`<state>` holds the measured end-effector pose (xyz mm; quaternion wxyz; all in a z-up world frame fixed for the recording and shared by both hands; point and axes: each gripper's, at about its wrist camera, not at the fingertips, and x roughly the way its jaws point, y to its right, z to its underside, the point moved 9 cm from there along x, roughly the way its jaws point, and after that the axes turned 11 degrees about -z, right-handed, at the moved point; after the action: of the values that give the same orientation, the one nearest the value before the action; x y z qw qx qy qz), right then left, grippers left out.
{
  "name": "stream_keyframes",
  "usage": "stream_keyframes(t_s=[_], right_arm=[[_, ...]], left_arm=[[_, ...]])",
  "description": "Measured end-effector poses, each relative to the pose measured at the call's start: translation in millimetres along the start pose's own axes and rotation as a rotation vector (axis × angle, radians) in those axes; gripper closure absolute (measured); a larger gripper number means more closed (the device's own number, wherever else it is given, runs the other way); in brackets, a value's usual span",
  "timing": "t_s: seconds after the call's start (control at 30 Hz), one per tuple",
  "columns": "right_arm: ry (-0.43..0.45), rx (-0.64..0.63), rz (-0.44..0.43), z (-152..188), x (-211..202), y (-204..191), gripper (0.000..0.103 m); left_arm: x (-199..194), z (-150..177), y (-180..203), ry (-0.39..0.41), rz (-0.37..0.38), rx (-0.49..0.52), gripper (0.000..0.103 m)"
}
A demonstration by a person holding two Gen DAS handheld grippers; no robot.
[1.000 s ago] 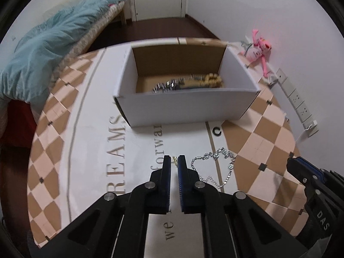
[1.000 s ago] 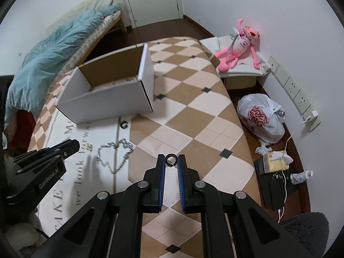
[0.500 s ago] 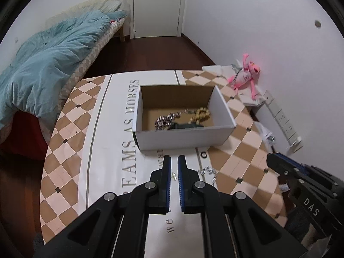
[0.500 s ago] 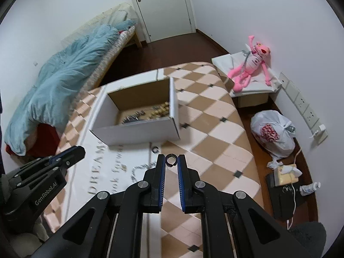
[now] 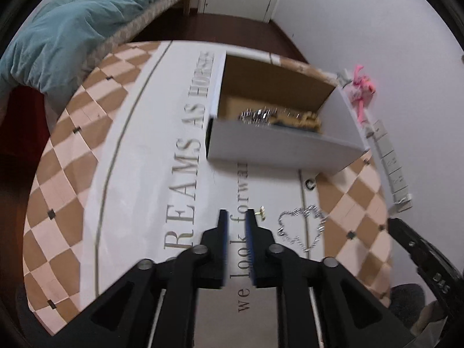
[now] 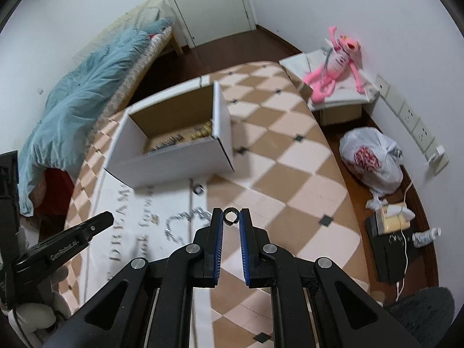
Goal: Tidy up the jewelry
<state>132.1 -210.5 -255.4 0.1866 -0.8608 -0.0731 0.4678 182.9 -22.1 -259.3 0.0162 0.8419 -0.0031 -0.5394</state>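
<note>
My right gripper [image 6: 232, 217] pinches 1 dark ring [image 6: 231, 216], next carry it to the far box [image 6: 174, 156]; left gripper [image 5: 237, 217], jaws just opening, holds nothing.

A matt cardboard box [image 5: 278, 148], white outside and raw brown inside, sits on a smooth printed cloth [image 5: 87, 179] covering the tabletop, beside a glinting silver metal chain [image 5: 301, 227]. Both matt black plastic grippers, left [image 5: 237, 214] and right [image 6: 231, 213], carry ribbed blue pads; a soft, rumpled teal quilt [image 6: 81, 98] lies beyond.
</note>
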Motion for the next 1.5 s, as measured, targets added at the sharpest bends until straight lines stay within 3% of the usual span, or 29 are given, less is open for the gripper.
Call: stream_keyframes(t_s=[0.03,0.1,0.27,0.37,0.4,0.43,0.53,0.67,0.83,1.0,1.2,1.33,1.5], right_arm=[[-0.003,0.006,0.004,1.8,0.7,3.5,0.091],[-0.005,0.018,0.012,4.5,1.5,10.2,0.091],[-0.006,0.029,0.032,5.6,1.9,20.0,0.091],[-0.006,0.034,0.04,6.3,1.6,23.1,0.091],[-0.007,0.035,0.044,6.5,2.1,24.7,0.091],[-0.007,0.034,0.047,6.7,2.2,25.5,0.091],[-0.007,0.037,0.055,5.7,2.5,28.6,0.091],[0.004,0.037,0.044,0.4,-2.5,26.0,0.091],[0.036,0.02,0.001,-15.9,-18.5,9.6,0.091],[0.062,-0.013,-0.075,-46.5,-28.1,-20.2,0.091],[0.034,-0.08,-0.122,-92.5,-7.1,-54.3,0.091],[0.03,-0.093,-0.105,-100.4,2.3,-55.1,0.091],[0.012,-0.052,-0.077,-65.2,6.8,-35.2,0.091]], left_arm=[[4.6,1.6,4.1,0.001,-0.005,0.01,0.051],[10.7,2.7,9.3,0.009,-0.021,0.028,0.033],[28.9,4.0,21.4,0.006,-0.076,0.077,0.034],[38.7,4.1,28.6,0.005,-0.095,0.113,0.037],[39.9,4.5,30.9,0.014,-0.103,0.13,0.047],[38.3,3.9,33.9,0.037,-0.107,0.149,0.07],[37.3,5.0,41.1,0.049,-0.104,0.19,0.099],[28.0,4.7,36.8,0.038,-0.057,0.161,0.101],[-12.1,-11.1,20.2,0.073,0.012,0.097,0.101],[-54.4,-46.6,16.6,0.118,0.092,0.054,0.101],[-63.5,-91.6,23.8,0.133,0.129,0.075,0.101],[-49.9,-80.6,21.1,0.085,0.125,0.081,0.096],[-18.5,-38.8,18.3,0.034,0.031,0.117,0.095]])
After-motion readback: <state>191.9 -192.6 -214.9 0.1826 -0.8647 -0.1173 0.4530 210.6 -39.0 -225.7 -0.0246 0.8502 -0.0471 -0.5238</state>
